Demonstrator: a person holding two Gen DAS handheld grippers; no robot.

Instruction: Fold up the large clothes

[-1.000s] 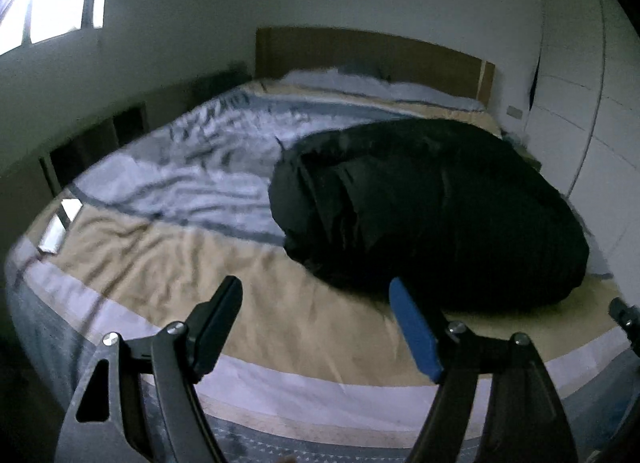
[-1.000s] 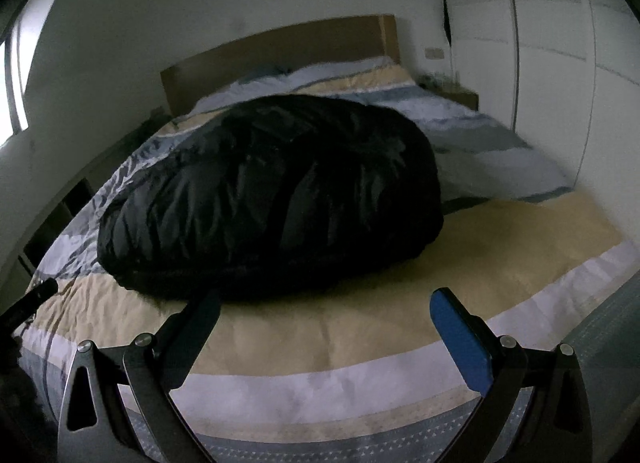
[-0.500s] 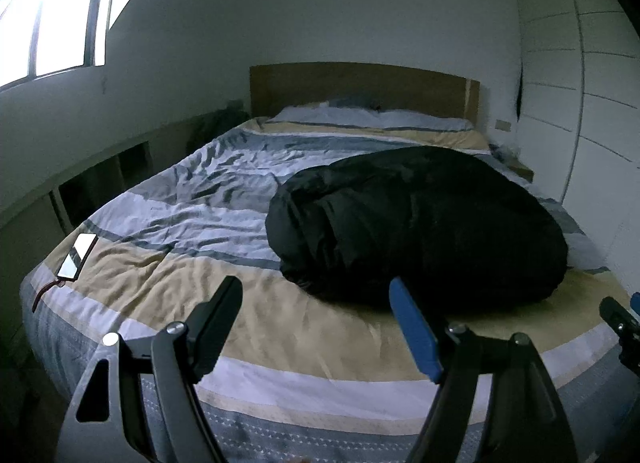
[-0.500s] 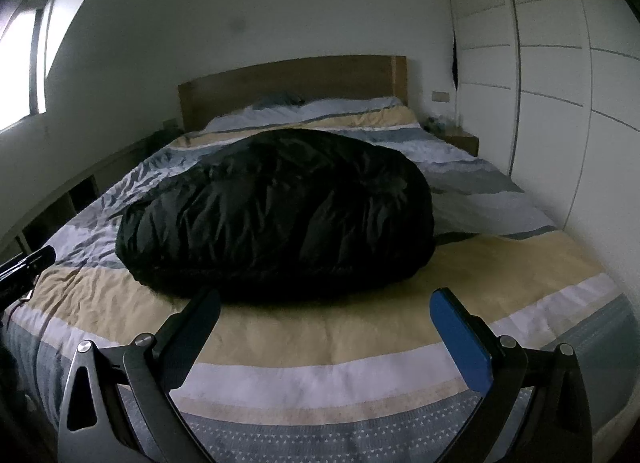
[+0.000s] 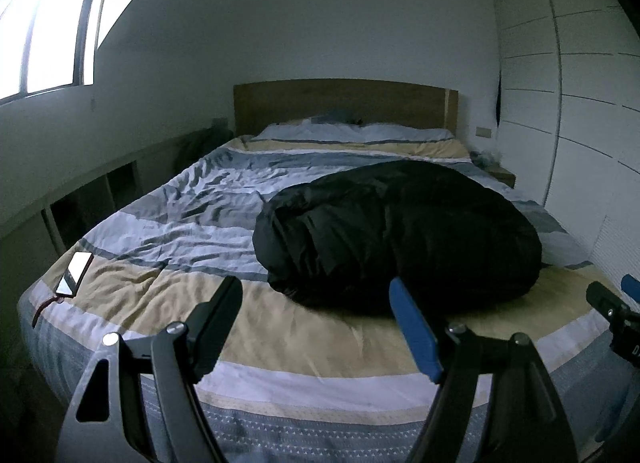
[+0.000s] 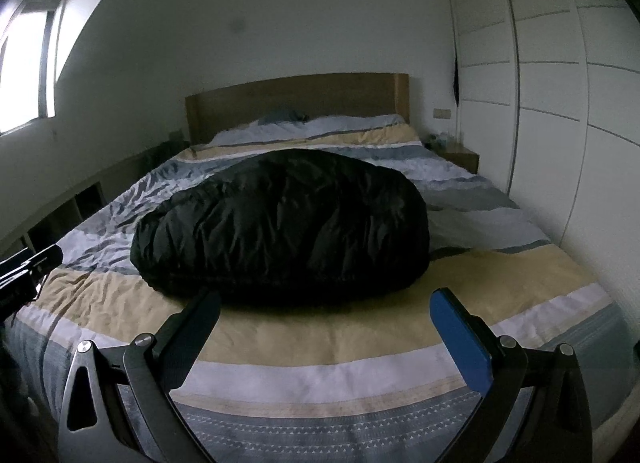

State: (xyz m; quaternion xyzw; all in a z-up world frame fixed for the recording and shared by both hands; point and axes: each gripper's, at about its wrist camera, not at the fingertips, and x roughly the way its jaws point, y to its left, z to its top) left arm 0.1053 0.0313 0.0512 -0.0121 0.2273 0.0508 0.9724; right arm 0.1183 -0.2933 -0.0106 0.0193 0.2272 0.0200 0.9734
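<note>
Left gripper (image 5: pixel 314 305): fingers spread wide, holding nothing, hanging over the foot of the striped blue-and-tan bedspread (image 5: pixel 304 347).
Right gripper (image 6: pixel 326 313): same deal, fingers apart and empty.
Clothing: big puffy black down jacket (image 6: pixel 280 223) bundled on the bed, just past both sets of fingertips.
Extras: slim phone with glossy screen (image 5: pixel 75 273), way left of the left fingers.

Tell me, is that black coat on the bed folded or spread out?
Folded, or at least bundled: the coat sits as one compact, puffy mound on the bed, no sleeves or hem showing. How neatly, I cannot tell.
</note>
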